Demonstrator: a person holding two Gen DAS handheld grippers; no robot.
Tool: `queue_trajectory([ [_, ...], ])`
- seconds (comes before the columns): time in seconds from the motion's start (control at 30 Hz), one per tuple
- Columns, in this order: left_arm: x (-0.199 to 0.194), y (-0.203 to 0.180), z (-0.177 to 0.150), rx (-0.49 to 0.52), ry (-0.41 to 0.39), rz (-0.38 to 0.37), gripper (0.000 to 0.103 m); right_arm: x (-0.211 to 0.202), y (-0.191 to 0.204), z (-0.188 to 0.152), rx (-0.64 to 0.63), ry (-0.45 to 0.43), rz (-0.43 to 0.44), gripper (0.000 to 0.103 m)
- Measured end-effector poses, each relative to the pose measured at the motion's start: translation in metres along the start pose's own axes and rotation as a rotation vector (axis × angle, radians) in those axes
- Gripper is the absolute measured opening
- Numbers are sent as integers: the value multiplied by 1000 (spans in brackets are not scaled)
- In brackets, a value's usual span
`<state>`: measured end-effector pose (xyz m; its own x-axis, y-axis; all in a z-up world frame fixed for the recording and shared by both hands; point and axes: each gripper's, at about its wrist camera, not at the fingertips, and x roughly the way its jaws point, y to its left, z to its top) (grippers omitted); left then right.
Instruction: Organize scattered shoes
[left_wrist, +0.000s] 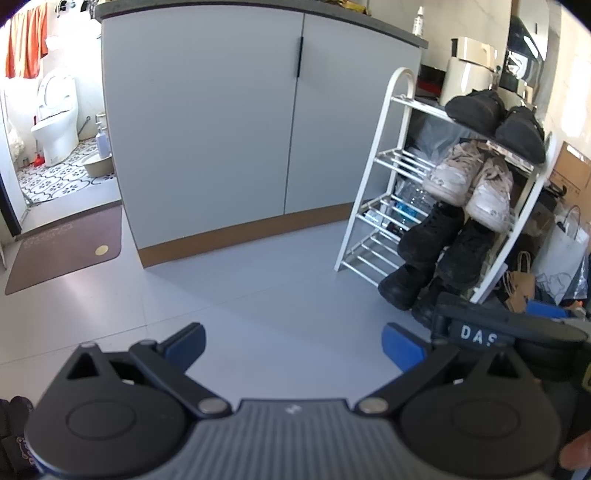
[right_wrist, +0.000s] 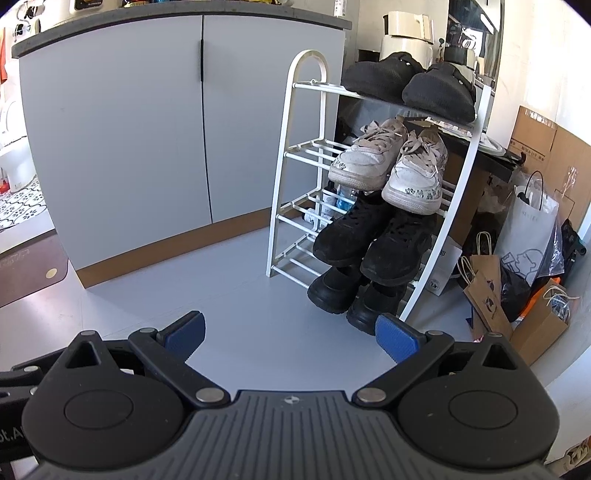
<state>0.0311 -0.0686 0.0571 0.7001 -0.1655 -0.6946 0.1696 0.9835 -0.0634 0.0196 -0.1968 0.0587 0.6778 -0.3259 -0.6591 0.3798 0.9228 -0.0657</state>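
Grey tiled floor (right_wrist: 258, 295) lying bare; white tubular four-tier shoe rack (right_wrist: 306, 155) carrying four pairs. Left gripper (left_wrist: 293, 349) and right gripper (right_wrist: 290, 341) hovering wide open, empty. Task seemingly finishing; next, checking for strays.

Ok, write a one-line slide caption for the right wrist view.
Open right gripper faces a white shoe rack holding four pairs: black slippers, white sneakers, black sneakers, black shoes.
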Motion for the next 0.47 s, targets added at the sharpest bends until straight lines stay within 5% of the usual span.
queue_trajectory([
  [0.47,0,-2,-1,31,12,14,102,0,-1,-1,-8,11,-2,101],
])
